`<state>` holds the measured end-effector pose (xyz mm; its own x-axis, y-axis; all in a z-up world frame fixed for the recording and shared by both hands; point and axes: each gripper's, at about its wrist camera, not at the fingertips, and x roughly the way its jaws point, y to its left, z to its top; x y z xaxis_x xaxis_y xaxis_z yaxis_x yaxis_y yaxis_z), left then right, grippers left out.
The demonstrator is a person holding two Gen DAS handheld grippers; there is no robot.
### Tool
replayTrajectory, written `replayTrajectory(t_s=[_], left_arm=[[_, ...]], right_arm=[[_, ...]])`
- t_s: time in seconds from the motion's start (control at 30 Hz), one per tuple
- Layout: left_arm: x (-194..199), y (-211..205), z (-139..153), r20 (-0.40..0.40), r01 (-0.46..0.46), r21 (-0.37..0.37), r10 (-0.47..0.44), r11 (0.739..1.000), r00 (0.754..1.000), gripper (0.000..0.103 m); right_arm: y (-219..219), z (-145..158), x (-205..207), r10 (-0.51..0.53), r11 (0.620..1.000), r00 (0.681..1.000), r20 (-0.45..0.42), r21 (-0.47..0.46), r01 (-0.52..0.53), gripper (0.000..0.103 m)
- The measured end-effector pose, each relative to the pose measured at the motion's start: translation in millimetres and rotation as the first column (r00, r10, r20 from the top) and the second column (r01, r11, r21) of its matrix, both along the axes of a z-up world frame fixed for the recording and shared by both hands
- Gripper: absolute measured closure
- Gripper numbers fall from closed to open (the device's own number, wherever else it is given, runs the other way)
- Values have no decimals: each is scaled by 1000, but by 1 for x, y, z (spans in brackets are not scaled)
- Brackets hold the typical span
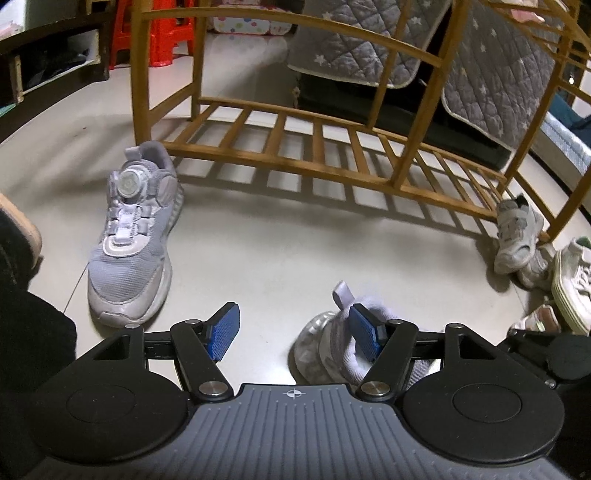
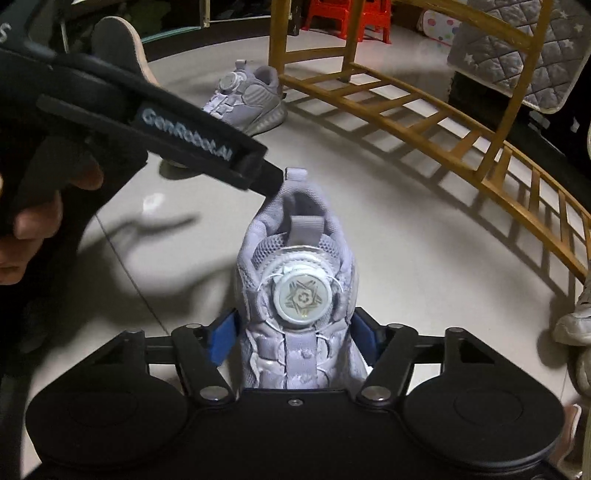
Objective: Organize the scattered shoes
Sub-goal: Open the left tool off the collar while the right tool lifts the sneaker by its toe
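Note:
A lavender sneaker with a round dial lace point(image 2: 299, 295) sits between the blue pads of my right gripper point(image 2: 295, 336), and both pads touch its sides. In the left wrist view that sneaker point(image 1: 325, 350) lies low right with its sole turned left. My left gripper point(image 1: 295, 328) stands open with nothing between its pads, and its right finger point(image 1: 365, 332) is against the sneaker's heel collar. In the right wrist view, a left gripper finger point(image 2: 258, 173) reaches the heel tab. The matching sneaker point(image 1: 136, 236) point(image 2: 247, 99) stands on the floor by the wooden shoe rack point(image 1: 295, 151) point(image 2: 424, 103).
Several white shoes point(image 1: 517, 236) lie heaped at the rack's right end. A grey quilted blanket point(image 1: 369, 44) hangs over the rack. Red stools point(image 1: 155, 33) stand behind it. A person's slippered foot point(image 1: 22, 229) is at the left, and a hand point(image 2: 37, 221) holds the left gripper.

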<state>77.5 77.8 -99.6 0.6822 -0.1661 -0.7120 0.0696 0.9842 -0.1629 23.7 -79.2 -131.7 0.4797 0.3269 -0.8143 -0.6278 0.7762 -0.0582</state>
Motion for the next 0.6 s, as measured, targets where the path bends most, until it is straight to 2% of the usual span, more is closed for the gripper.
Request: replayTrajectory(t_s=[0.1, 0.37, 0.53, 0.6], left_arm=[[1, 3, 0, -3, -15, -7, 15, 1000, 1000, 36], [2, 5, -1, -11, -24, -6, 24, 1000, 1000, 35], [3, 4, -4, -26, -18, 1, 18, 1000, 1000, 35], [3, 3, -6, -31, -12, 5, 12, 1000, 999, 34]], right_arm=[[0, 1, -3, 26, 1000, 1000, 1, -8, -26, 42], [3, 3, -14, 164, 985, 986, -5, -45, -164, 43], [5, 6, -27, 316, 945, 949, -21, -80, -317, 43], [6, 6, -29, 324, 941, 946, -27, -89, -325, 42]])
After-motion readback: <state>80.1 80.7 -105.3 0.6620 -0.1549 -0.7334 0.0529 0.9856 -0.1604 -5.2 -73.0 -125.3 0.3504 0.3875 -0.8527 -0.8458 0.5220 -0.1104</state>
